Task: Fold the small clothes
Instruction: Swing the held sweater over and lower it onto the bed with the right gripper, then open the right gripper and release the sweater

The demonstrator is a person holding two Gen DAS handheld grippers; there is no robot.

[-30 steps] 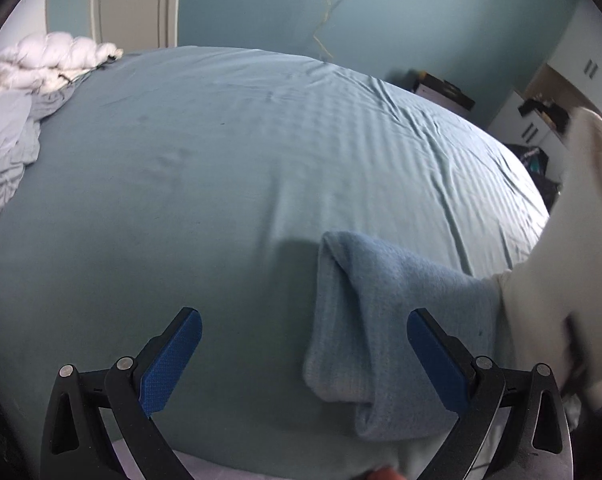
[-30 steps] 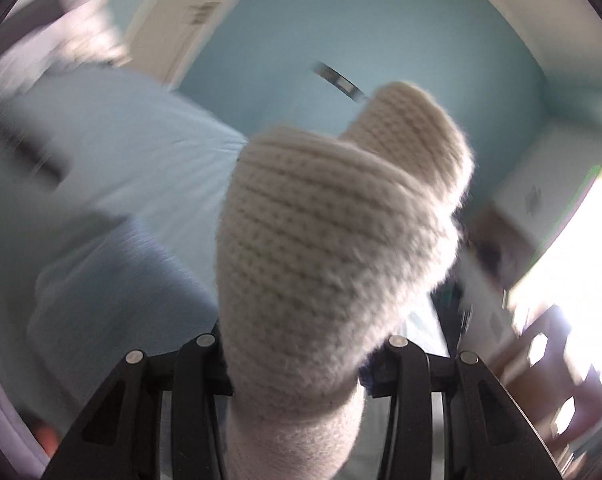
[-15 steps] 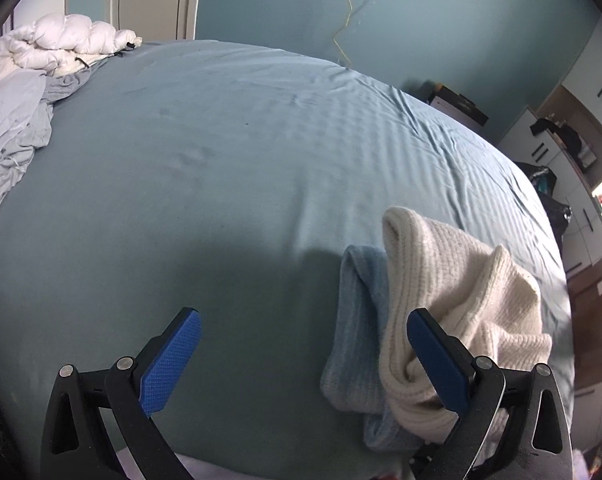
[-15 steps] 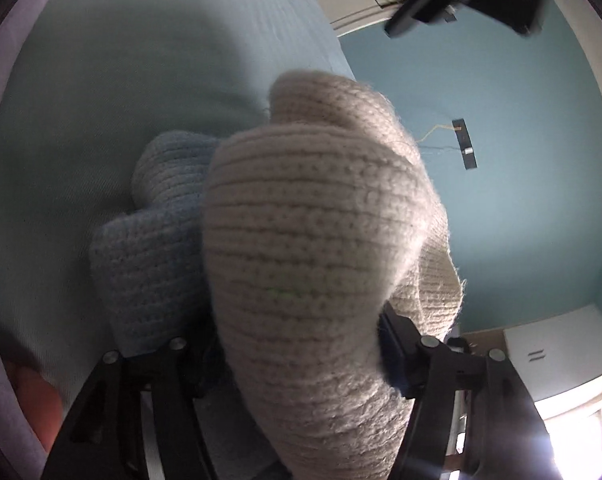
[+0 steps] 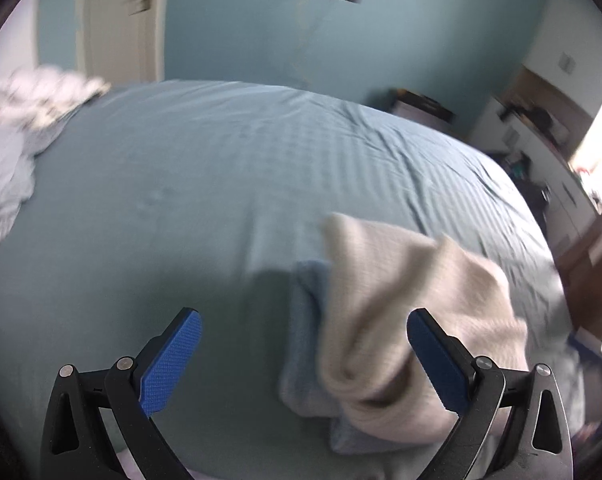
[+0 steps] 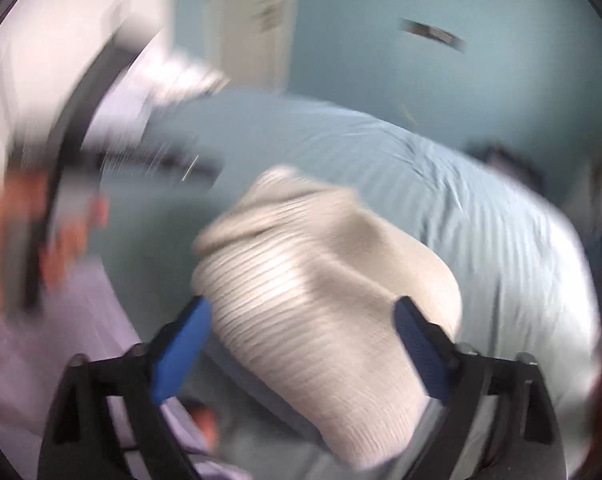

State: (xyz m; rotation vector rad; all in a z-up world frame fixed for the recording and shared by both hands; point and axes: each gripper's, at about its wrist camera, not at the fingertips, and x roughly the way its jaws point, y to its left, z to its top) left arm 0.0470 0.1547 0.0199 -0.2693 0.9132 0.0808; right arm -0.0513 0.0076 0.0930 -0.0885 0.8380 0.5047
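Lying on the teal bed sheet (image 5: 229, 184), a cream knitted garment (image 5: 401, 312) is being seen draped over a folded light-blue knitted garment (image 5: 305, 344), whose left edge and lower corner are being left uncovered at about 9 and 6 o'clock of the cream one. In the left wrist view the pair is being shown toward 4 o'clock of the bed, near its front edge.

The left gripper (image 5: 305, 360) is being held wide apart above the sheet, nothing being pressed by its blue pads (image 5: 173, 364); the stacked garments are being framed between the right-hand finger and the middle of the gap, and whether that finger is touching the cream knit cannot be told.

In the blurred right wrist view the jaws of the right gripper (image 6: 301, 344) are being opened, and the cream knitted garment (image 6: 325, 296) is being seen between them, lying loose with a gap showing beside each blue pad (image 6: 181, 352), so it is being released rather than clamped. A strip of the light-blue garment (image 6: 241, 376) is being glimpsed under it at 7 o'clock.

At 10 o'clock of the bed, a rumpled white duvet (image 5: 37, 96) is being shown beside pale crumpled cloth (image 5: 1, 184). Blurred skin tones (image 6: 17, 236) and a dark gripper frame (image 6: 73, 120) are being smeared across the left of the right wrist view.
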